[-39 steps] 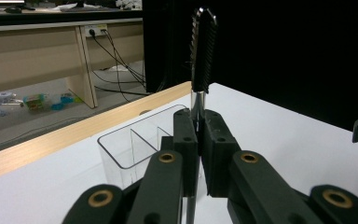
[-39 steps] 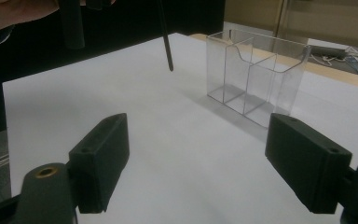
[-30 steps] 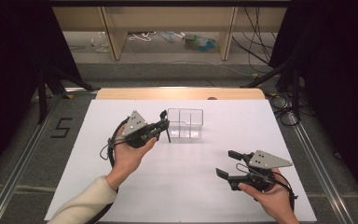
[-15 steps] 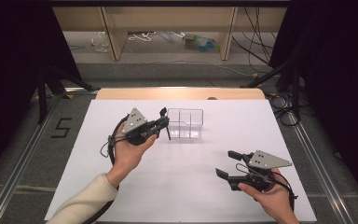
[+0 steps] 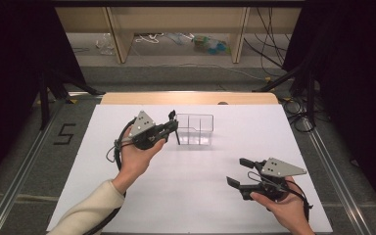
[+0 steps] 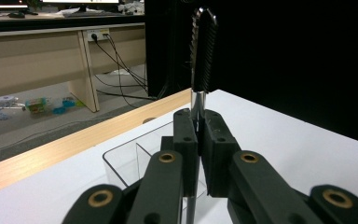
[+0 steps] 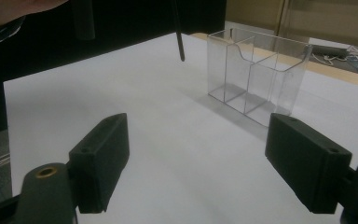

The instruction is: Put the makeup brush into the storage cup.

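Upright between the shut jaws of the left gripper (image 5: 172,128) stands a slim black tool with a ribbed grip (image 6: 203,51), its long axis vertical, tip hanging just beside the clear plastic divided box (image 5: 195,129) on the white table (image 5: 215,196). Well apart, the right gripper (image 5: 240,172) rests open and empty, farther from the box.

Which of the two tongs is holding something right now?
The left tongs, raised beside the clear box: shut on a thin dark rod held upright. The right tongs stand open and empty, low over the table.
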Demonstrator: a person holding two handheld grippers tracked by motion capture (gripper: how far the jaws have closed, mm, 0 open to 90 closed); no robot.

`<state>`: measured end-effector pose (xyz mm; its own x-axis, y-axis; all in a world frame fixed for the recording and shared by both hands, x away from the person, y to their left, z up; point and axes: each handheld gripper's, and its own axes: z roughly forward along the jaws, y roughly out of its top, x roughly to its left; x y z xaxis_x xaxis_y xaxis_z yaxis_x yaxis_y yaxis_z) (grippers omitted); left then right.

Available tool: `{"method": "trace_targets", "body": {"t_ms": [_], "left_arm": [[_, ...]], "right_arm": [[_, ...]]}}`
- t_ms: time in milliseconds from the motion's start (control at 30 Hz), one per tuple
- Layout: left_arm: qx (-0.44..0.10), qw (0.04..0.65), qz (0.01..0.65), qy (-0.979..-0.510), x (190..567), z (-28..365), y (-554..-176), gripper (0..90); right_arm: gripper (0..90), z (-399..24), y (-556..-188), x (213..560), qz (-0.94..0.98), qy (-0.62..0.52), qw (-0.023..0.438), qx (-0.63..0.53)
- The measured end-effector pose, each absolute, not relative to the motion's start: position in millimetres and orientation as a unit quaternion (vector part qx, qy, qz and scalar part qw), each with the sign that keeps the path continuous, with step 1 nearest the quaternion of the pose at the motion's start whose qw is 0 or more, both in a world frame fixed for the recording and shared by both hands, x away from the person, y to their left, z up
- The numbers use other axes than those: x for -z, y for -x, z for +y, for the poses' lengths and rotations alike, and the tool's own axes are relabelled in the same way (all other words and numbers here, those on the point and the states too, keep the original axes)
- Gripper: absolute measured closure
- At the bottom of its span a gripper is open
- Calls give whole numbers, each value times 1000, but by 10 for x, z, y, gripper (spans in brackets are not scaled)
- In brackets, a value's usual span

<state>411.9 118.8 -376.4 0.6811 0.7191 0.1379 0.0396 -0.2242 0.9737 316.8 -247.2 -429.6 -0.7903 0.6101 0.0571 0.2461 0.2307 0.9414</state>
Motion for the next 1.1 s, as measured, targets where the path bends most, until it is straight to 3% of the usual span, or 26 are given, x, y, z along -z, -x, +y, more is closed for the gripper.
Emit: {"method": "trace_targets", "body": {"t_ms": [1100], "left_arm": [[-294, 574, 281, -710, 3732, 1126, -4148, 853]], "right_arm": [[229, -2481, -3159, 4290, 775, -284, 160, -541]]}}
